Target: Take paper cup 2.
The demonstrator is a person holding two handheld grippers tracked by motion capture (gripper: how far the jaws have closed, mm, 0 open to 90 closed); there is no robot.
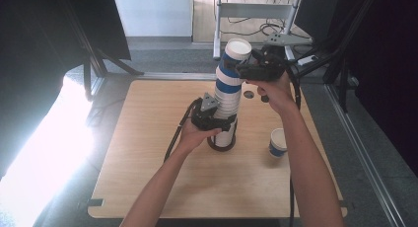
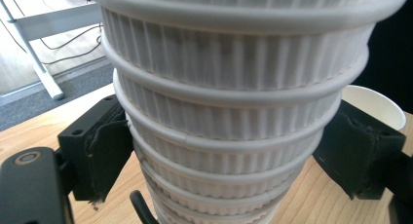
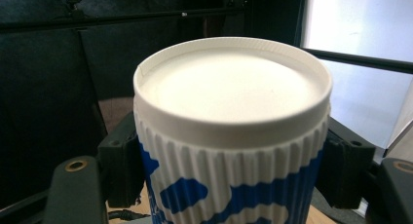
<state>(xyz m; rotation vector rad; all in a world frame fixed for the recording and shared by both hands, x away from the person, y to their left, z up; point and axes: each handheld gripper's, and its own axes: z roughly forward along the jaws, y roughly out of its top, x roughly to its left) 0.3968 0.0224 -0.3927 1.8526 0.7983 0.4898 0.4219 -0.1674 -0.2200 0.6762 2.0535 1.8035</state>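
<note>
Pinching the top cup (image 1: pixel 238 50) from the right, the right gripper (image 1: pixel 246 69) lifts along the upright stack (image 1: pixel 227 106), whose base the left gripper (image 1: pixel 222 123) clamps.

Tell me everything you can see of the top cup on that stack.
The top cup is ribbed white paper with blue patches and a rolled rim, upright but leaning slightly, mouth open and looking empty. It sits uppermost on the tall stack of cups. The right gripper clamps its ribbed wall just below the rim, a pad on either side.
</note>
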